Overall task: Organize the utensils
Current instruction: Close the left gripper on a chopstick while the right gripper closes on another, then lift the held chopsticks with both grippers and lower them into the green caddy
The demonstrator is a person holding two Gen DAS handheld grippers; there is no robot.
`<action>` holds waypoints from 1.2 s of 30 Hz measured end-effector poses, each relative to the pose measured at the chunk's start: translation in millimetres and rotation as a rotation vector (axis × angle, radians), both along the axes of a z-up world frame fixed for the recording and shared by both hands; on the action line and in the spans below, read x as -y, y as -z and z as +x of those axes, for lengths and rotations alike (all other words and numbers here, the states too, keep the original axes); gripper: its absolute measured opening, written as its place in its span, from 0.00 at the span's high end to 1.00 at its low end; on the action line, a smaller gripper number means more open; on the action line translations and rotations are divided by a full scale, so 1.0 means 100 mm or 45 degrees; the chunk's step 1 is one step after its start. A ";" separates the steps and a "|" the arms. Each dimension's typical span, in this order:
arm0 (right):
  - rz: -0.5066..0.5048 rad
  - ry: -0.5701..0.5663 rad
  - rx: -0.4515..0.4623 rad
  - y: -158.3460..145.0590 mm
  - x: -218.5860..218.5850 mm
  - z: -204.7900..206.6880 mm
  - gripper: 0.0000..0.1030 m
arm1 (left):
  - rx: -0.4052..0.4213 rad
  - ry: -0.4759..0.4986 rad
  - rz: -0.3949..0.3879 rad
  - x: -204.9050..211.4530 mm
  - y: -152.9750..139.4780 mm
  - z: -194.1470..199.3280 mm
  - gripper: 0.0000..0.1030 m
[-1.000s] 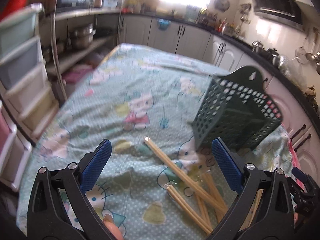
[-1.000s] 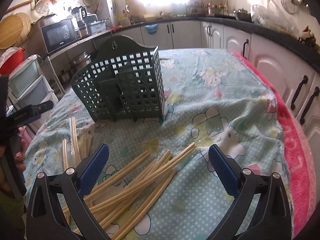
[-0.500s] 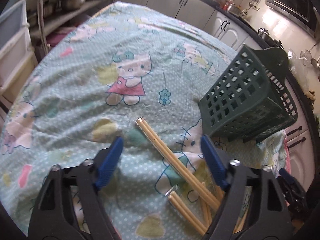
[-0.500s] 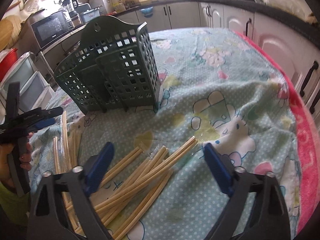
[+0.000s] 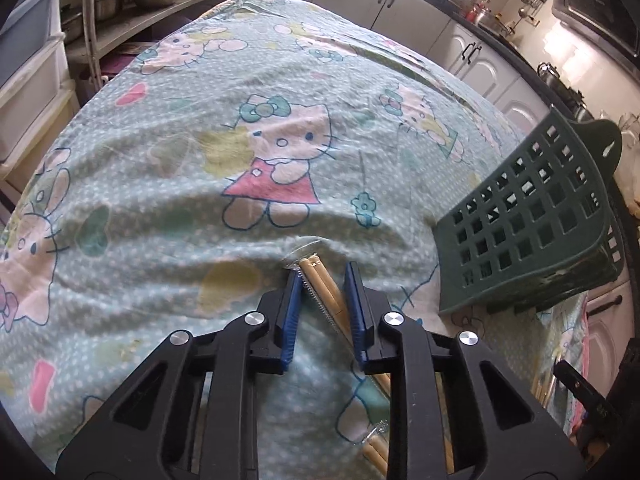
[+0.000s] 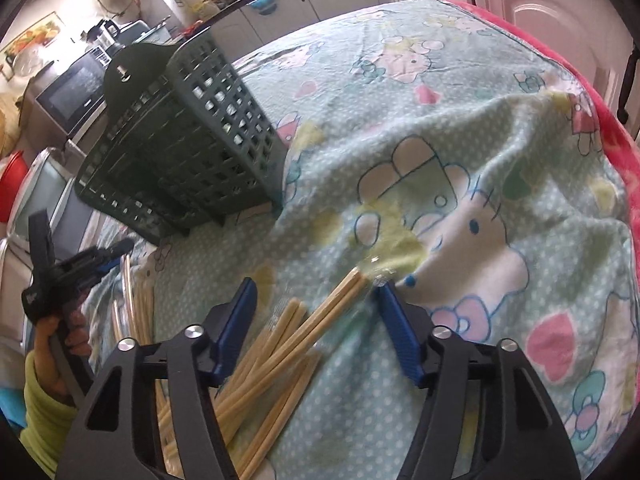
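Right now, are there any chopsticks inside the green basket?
No, the green basket looks empty through its holes, and the chopsticks lie on the cloth in front of it.

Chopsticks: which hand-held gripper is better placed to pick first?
Left. The left hand-held gripper is closing around one wrapped chopstick pair; the right hand-held gripper is closing too, wider, over several.

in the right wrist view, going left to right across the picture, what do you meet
the hand holding the left gripper → green utensil basket → loose chopsticks between the closing jaws of the right gripper → cartoon-cat tablecloth → pink blanket edge
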State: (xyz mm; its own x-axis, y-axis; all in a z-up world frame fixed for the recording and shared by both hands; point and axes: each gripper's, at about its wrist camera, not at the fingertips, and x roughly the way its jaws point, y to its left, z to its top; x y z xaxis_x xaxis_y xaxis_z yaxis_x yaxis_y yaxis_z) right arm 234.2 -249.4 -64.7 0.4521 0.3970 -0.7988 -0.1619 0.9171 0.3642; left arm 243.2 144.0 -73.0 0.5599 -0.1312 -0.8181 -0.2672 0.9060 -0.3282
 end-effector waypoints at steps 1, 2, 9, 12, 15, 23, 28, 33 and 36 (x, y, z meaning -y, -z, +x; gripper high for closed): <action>-0.001 0.007 0.000 0.00 0.01 0.02 0.51 | 0.003 -0.004 0.002 -0.01 0.00 0.00 0.86; 0.001 0.020 -0.003 0.01 0.03 0.04 0.58 | 0.005 -0.003 0.011 0.00 0.00 -0.01 0.87; 0.045 0.029 -0.008 0.05 0.15 0.12 0.88 | 0.014 0.003 0.084 0.05 -0.02 0.02 0.89; 0.076 0.046 0.011 0.01 0.27 0.09 0.89 | 0.016 0.002 0.067 0.03 -0.03 0.01 0.90; 0.095 0.061 0.030 -0.03 0.36 0.05 0.89 | 0.025 -0.001 0.051 0.01 -0.05 -0.02 0.90; 0.126 0.068 0.109 -0.21 0.52 -0.06 0.89 | 0.105 0.022 0.026 0.05 -0.26 -0.15 0.92; 0.114 0.057 0.229 -0.46 0.55 -0.16 0.90 | 0.170 0.038 0.025 0.07 -0.47 -0.24 0.93; 0.125 0.018 0.332 -0.70 0.51 -0.25 0.91 | 0.236 0.050 0.016 0.10 -0.66 -0.34 0.93; 0.132 -0.009 0.383 -0.83 0.47 -0.30 0.91 | 0.279 0.061 0.015 0.13 -0.79 -0.40 0.94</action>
State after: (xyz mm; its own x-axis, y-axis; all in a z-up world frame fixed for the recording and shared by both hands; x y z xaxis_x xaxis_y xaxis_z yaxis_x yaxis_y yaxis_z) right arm 203.9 -296.4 18.4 0.6588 0.4728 -0.5851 -0.2823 0.8763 0.3903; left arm 203.3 131.3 5.9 0.7179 -0.1530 -0.6791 -0.1470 0.9202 -0.3627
